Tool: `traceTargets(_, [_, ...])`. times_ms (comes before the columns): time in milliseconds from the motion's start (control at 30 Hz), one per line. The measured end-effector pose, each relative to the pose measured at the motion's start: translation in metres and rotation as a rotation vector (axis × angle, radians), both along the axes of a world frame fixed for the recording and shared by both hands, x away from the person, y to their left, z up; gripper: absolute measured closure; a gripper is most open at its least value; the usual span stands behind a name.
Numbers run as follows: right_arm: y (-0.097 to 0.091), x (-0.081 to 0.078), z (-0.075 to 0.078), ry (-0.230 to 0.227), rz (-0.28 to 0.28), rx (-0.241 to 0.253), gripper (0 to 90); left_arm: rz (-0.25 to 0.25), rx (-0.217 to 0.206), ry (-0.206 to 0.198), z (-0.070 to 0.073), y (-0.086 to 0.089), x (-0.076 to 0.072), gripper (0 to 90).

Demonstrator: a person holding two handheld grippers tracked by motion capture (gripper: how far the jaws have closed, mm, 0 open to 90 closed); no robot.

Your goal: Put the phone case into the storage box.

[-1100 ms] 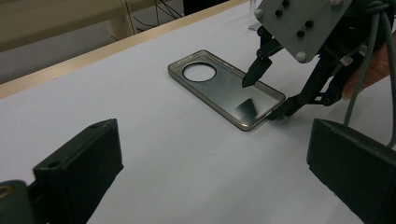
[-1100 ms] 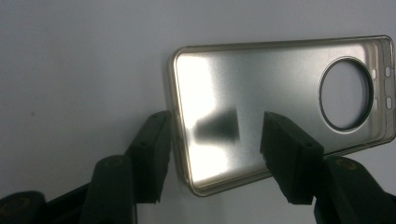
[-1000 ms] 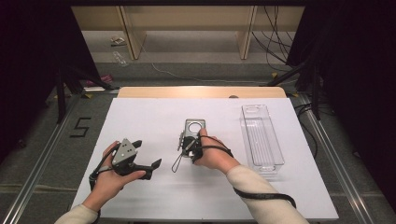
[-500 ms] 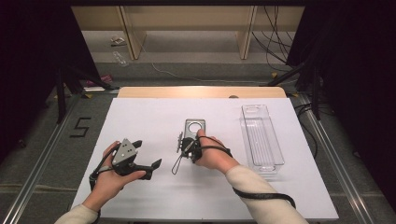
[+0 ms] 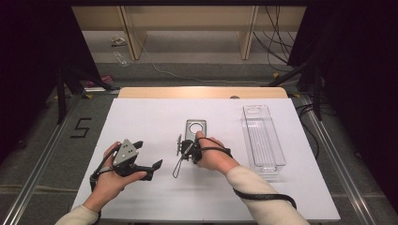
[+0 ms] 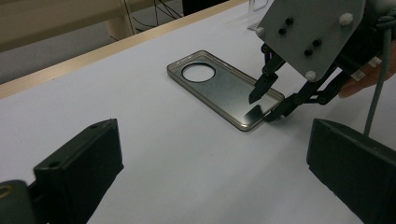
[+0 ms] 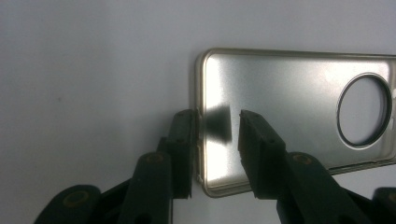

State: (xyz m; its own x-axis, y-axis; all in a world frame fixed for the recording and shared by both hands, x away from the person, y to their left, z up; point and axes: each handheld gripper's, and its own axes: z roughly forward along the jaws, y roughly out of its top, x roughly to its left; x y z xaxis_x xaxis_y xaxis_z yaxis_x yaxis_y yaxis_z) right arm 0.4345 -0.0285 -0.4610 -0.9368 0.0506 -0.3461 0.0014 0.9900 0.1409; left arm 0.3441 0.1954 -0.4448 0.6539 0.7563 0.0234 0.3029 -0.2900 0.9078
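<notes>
A metallic phone case point(image 5: 195, 127) with a round camera hole lies flat on the white table point(image 5: 141, 117). My right gripper point(image 5: 187, 146) stands over its near short end. In the right gripper view the right gripper point(image 7: 217, 140) has one jaw against the outside of the rim and the other over the case point(image 7: 289, 107) floor, a gap away from the rim. Its jaws have just been closing around that edge. My left gripper point(image 5: 149, 153) rests to the left, open with nothing between its jaws. The left gripper point(image 6: 215, 168) looks at the case point(image 6: 219, 86) and the right gripper point(image 6: 264, 106).
A clear plastic tray point(image 5: 263, 138) lies lengthwise at the right of the table. A wooden strip point(image 5: 202, 92) runs along the far edge. A cable point(image 5: 263, 197) trails from the right forearm over the front of the table.
Both hands have kept their places. Any narrowing of the right jaws is too small to make out in the high view.
</notes>
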Motion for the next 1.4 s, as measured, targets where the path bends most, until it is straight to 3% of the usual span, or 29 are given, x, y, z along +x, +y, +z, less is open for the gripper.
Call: traceTargets(1400, [0.0045, -0.0022, -0.0007, 0.039, -0.012, -0.038, 85.2, -0.003, -0.002, 0.000, 0.0000, -0.0008, -0.0003, 3.2])
